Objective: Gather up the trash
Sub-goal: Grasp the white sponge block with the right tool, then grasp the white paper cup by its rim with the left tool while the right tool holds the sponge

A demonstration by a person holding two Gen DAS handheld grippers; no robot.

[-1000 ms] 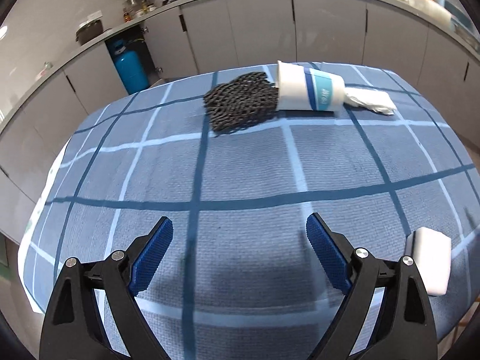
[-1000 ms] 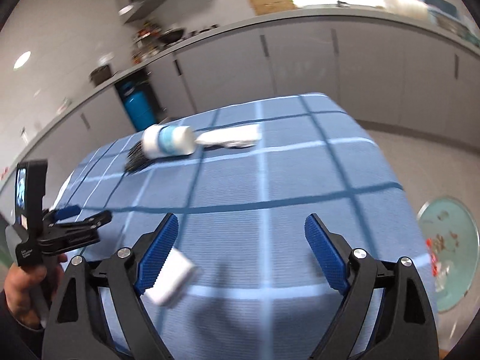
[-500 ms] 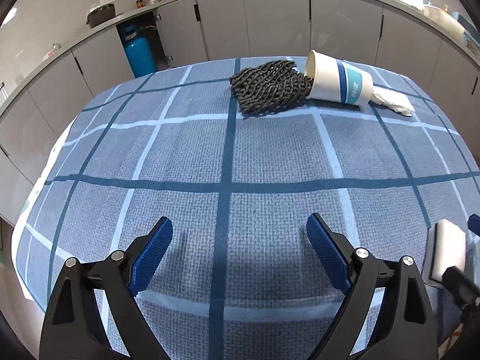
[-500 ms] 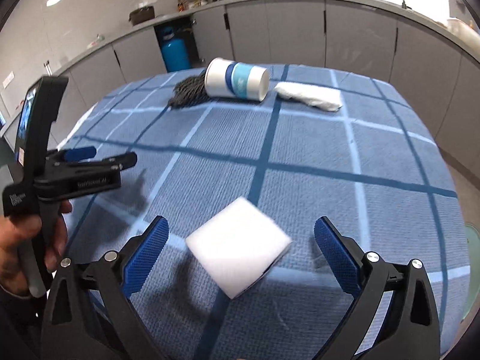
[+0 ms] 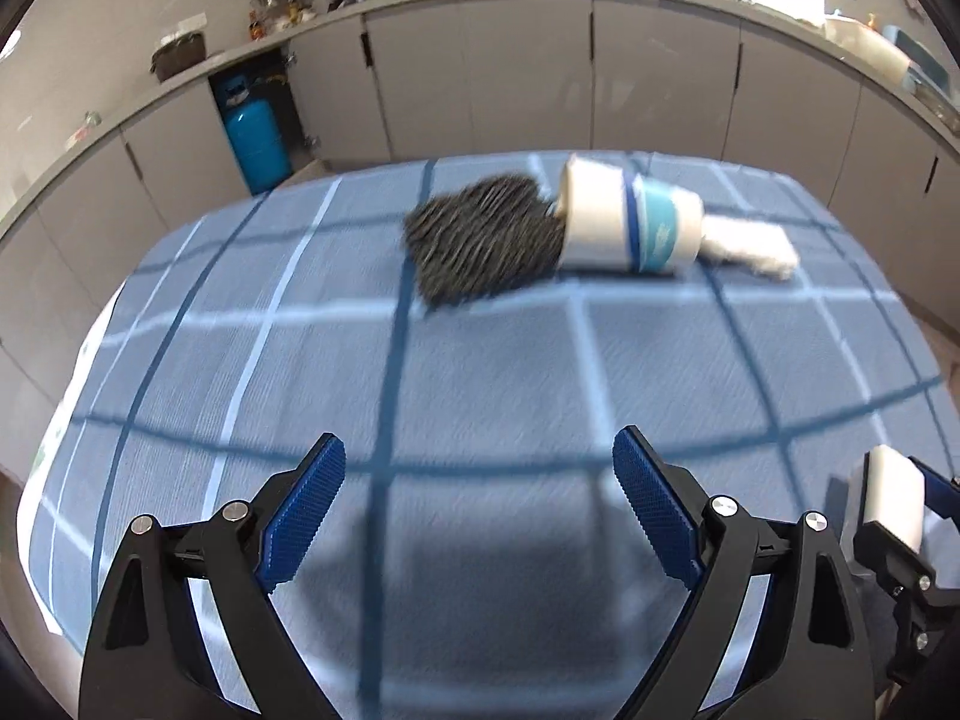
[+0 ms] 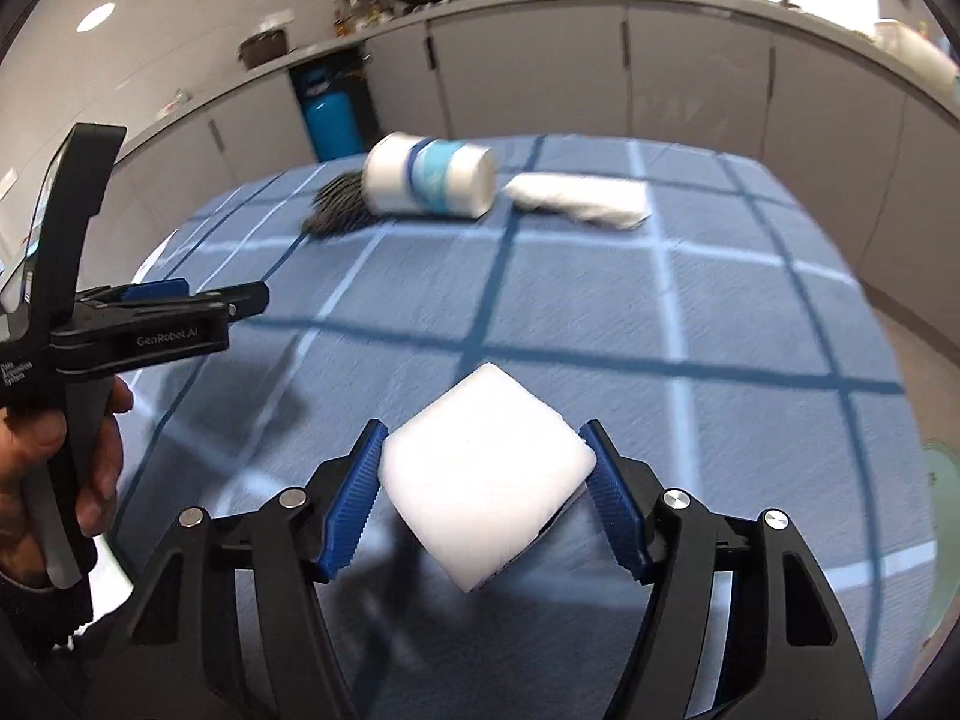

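My right gripper (image 6: 486,477) is shut on a white foam block (image 6: 486,480) and holds it just above the blue checked tablecloth (image 6: 600,312). The block also shows in the left wrist view (image 5: 894,501), at the far right. My left gripper (image 5: 480,486) is open and empty over the near part of the cloth; it shows in the right wrist view (image 6: 174,300) at the left. At the far side lie a tipped white paper cup with a blue band (image 5: 627,225) (image 6: 429,183), a black mesh scrubber (image 5: 480,240) (image 6: 339,210) at its mouth, and a crumpled white tissue (image 5: 750,243) (image 6: 585,198).
Grey cabinets (image 5: 480,78) run behind the table, with a blue gas cylinder (image 5: 258,141) in an open bay. A round greenish bin (image 6: 939,480) stands on the floor past the table's right edge.
My right gripper has closed on the white foam block and lifted it slightly. My left gripper has stayed open and shifted a little.
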